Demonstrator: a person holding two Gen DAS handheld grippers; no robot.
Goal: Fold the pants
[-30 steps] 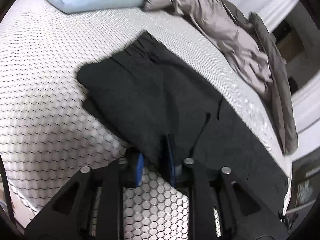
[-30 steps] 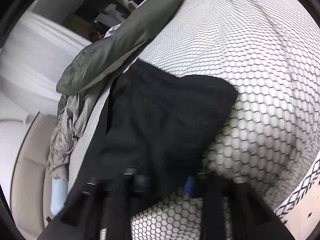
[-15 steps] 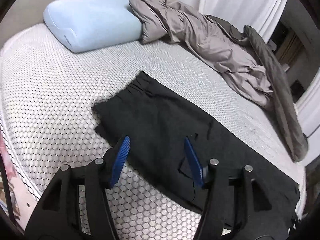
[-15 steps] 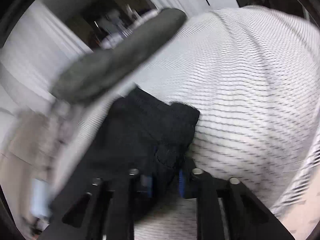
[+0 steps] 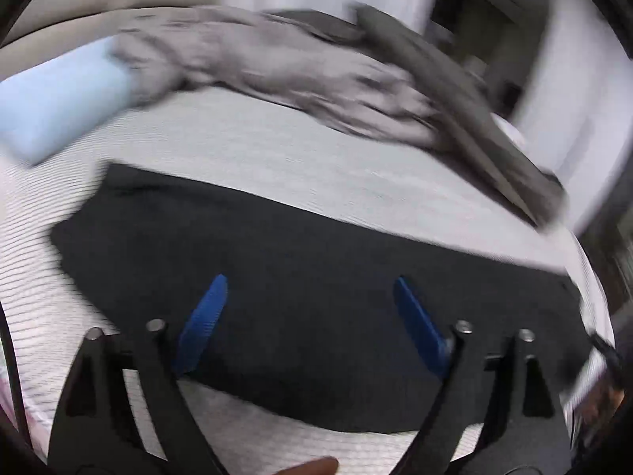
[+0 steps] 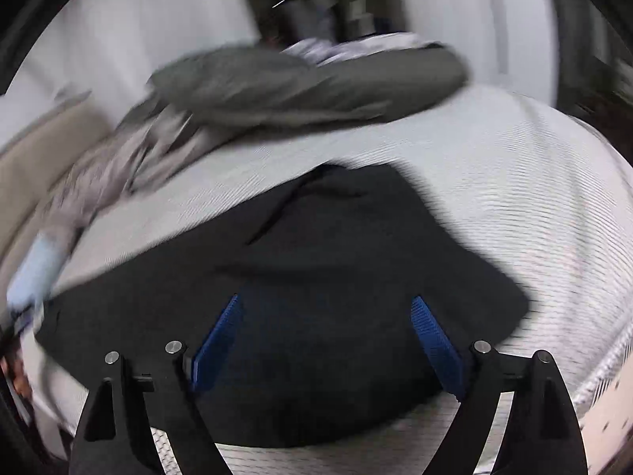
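**A:** The pants (image 5: 316,297) lie flat on the bed (image 5: 277,158) now — a long dark band across the white mattress cover, nothing pinching them. A second ago each hand-held gripper had a bit of that cloth between its pads; both sets of jaws have just been opening, and nothing sits between them any more.

**B:** So both let go?

**A:** Yes. The left hand-held gripper (image 5: 308,316) stands spread wide, its blue pads (image 5: 201,324) clear of the fabric, and the right hand-held gripper (image 6: 328,336) is the same. Compared with the earlier views, both now look down on the garment from further back and higher. I read that as one fold laid down and released.

**B:** Where are the pants relative to each?

**A:** Directly ahead and below. In the left view the dark band runs from left to right past both fingers; in the right view the wider end, with a seam or drawstring showing, lies just beyond the pads.

**B:** Anything else around?

**A:** A grey blanket (image 5: 316,79) bunched along the far side of the bed, a pale blue pillow (image 5: 59,107) at the far left, well apart from the pants. Both views are blurred, so the finer creases I cannot tell.

**B:** Done, then?

**A:** Probably not — the garment looks long enough for another fold across its length.
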